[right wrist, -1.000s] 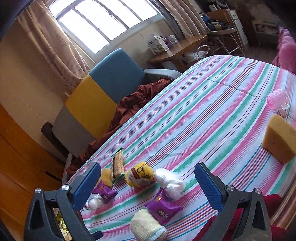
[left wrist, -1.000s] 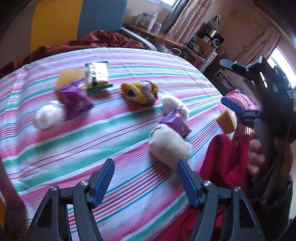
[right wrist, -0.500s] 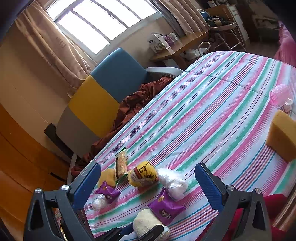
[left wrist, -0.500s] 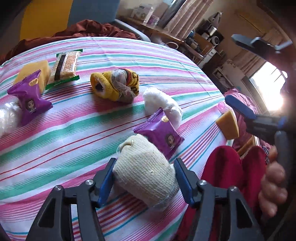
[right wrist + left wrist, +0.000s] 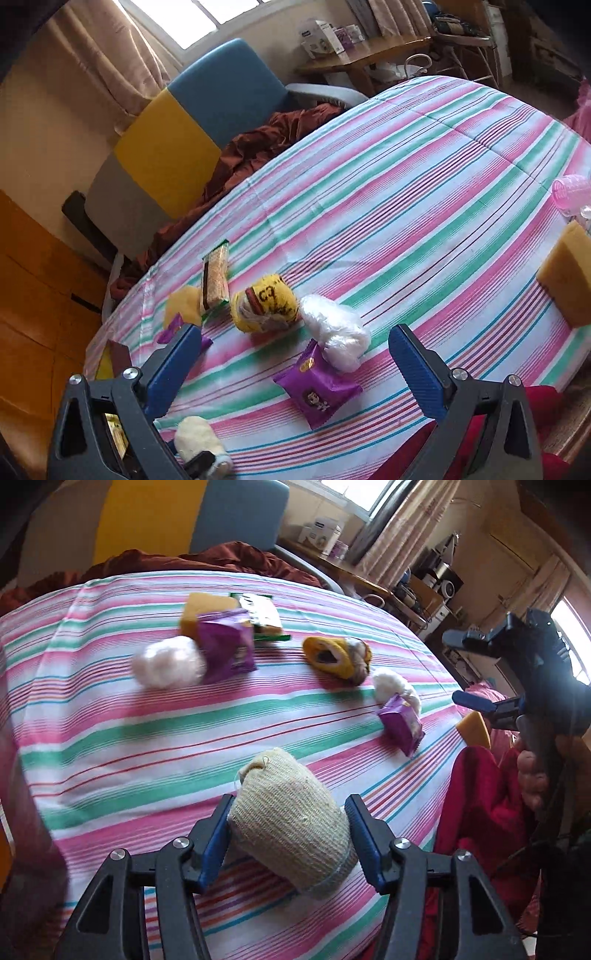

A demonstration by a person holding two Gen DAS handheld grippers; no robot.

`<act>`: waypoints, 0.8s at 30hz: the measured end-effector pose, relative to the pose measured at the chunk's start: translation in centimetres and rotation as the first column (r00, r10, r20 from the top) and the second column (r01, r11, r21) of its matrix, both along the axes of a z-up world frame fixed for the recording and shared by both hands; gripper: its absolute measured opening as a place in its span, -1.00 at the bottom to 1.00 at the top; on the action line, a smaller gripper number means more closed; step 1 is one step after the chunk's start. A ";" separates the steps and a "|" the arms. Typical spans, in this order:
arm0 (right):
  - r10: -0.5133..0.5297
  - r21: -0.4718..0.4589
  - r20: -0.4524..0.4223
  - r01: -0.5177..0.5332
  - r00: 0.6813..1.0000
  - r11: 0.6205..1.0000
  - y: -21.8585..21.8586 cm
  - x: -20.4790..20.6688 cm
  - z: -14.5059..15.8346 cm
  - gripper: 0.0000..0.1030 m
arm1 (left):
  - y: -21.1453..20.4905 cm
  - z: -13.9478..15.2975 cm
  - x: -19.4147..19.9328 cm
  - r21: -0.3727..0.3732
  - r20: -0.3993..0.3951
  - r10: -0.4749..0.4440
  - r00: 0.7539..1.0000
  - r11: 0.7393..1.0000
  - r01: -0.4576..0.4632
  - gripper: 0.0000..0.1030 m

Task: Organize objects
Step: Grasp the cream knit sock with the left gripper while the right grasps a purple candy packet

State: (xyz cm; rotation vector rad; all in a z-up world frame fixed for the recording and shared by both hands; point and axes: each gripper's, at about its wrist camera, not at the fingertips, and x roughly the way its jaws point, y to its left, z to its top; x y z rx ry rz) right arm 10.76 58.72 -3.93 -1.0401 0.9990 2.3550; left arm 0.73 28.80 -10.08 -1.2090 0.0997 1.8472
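- Left gripper [image 5: 288, 825]: closed on a cream sock roll [image 5: 291, 823], both blue pads pressed into its sides; roll is seen above the striped cloth [image 5: 110, 716] at the near edge, whether lifted clear cannot be told
- In the right wrist view the same roll [image 5: 197, 439] is seen at bottom left, partly hidden behind the gripper frame
- Right gripper [image 5: 295, 369]: jaws spread wide, nothing between the pads; held above the near side of the cloth
- Right gripper also seen at far right of the left wrist view [image 5: 480, 672], gripped by a hand [image 5: 535, 779]
- Purple packet [image 5: 319, 387] lies flat on the cloth between the right pads in view, touching a white wad [image 5: 338, 334] just behind it
- Yellow sock roll [image 5: 264, 306] lies just left of the wad, near but apart
- Snack bar in green-edged wrapper [image 5: 214, 277] lies behind the yellow roll; a yellow sponge [image 5: 184, 304] just beside it, left
- Second purple packet [image 5: 225, 648] leans against that sponge, a second white wad [image 5: 168, 662] touching it on the left
- Another sponge [image 5: 569, 277] sits at the right cloth edge, well apart from the cluster; a pink cup [image 5: 570, 190] beyond it
- Red cloth [image 5: 476, 812] bunched off the near right edge
- Blue and yellow chair [image 5: 192, 122] stands beyond the far edge
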 end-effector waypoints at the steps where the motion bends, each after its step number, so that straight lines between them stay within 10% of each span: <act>1: 0.017 0.005 0.020 -0.017 1.000 1.000 -0.2 -0.3 -0.2 0.98 | -0.2 -0.1 0.1 0.002 -0.007 0.002 1.000 1.000 -0.002 0.18; 16: 0.145 -0.029 0.337 -0.143 0.930 0.989 -1.5 -3.9 -4.3 0.96 | -1.4 -0.3 0.2 0.046 -0.013 0.002 1.000 0.999 -0.001 0.19; 24: 0.305 -0.141 0.319 -0.273 0.897 0.952 -4.4 -6.8 -7.0 0.91 | -1.5 -0.4 0.1 0.057 -0.003 0.001 1.000 0.998 -0.001 0.19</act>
